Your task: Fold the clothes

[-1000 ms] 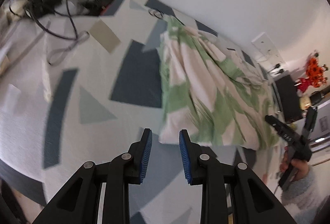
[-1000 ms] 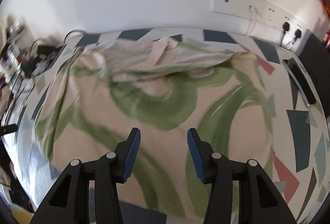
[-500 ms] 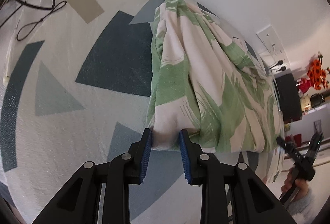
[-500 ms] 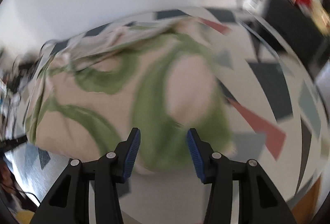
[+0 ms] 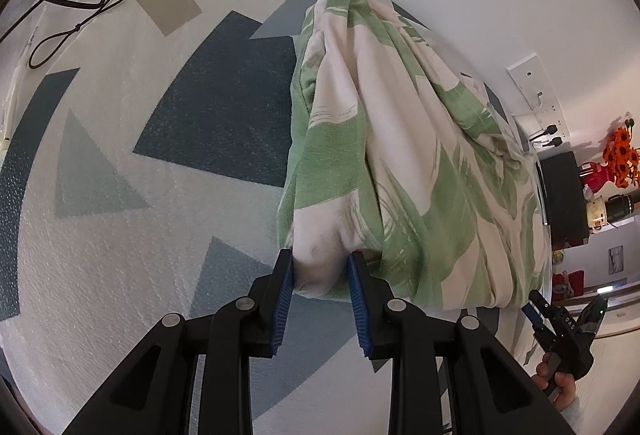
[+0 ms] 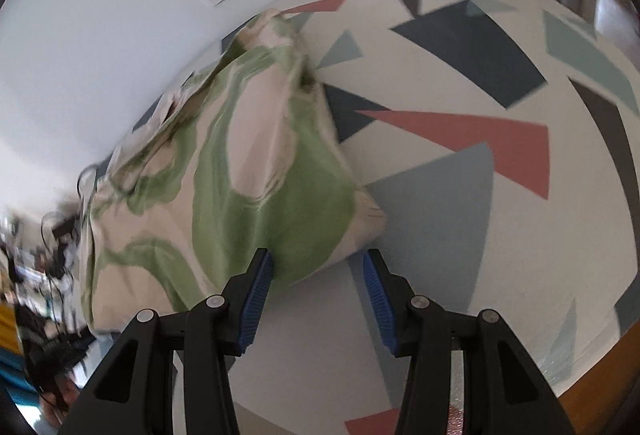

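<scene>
The patterned tablecloth [image 5: 120,243] stretches out ahead of both tools. On it lies the green-and-cream garment [image 5: 408,171], bunched lengthwise, running away from the left gripper [image 5: 320,275] toward the wall. That gripper has the garment's near corner between its blue pads, and the cloth bulges there, so it looks clamped on the fabric. The right gripper [image 6: 318,275] stands open astride the opposite near corner, its left pad touching cloth, its right pad clear. If it closes like this, it may catch only the edge and the corner could slip.
</scene>
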`<action>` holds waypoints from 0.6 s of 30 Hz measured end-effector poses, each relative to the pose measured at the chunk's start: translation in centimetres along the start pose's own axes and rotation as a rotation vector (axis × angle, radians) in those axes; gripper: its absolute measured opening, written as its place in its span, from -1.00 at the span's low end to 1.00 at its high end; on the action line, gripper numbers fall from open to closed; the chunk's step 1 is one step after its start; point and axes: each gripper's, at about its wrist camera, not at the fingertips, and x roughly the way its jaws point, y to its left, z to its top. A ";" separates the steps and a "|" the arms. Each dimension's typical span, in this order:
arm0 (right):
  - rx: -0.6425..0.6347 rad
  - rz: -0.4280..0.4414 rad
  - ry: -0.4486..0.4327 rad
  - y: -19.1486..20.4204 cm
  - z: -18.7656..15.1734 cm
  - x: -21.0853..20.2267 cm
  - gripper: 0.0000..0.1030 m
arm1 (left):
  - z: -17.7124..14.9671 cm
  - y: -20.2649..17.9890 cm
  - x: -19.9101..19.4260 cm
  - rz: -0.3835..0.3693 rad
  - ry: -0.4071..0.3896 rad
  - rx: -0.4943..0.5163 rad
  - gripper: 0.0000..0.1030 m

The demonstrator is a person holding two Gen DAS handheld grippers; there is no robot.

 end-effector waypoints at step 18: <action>0.076 0.078 -0.053 -0.1 1.8 1.8 -0.71 | -0.1 -2.0 0.7 0.101 -0.026 0.099 -0.82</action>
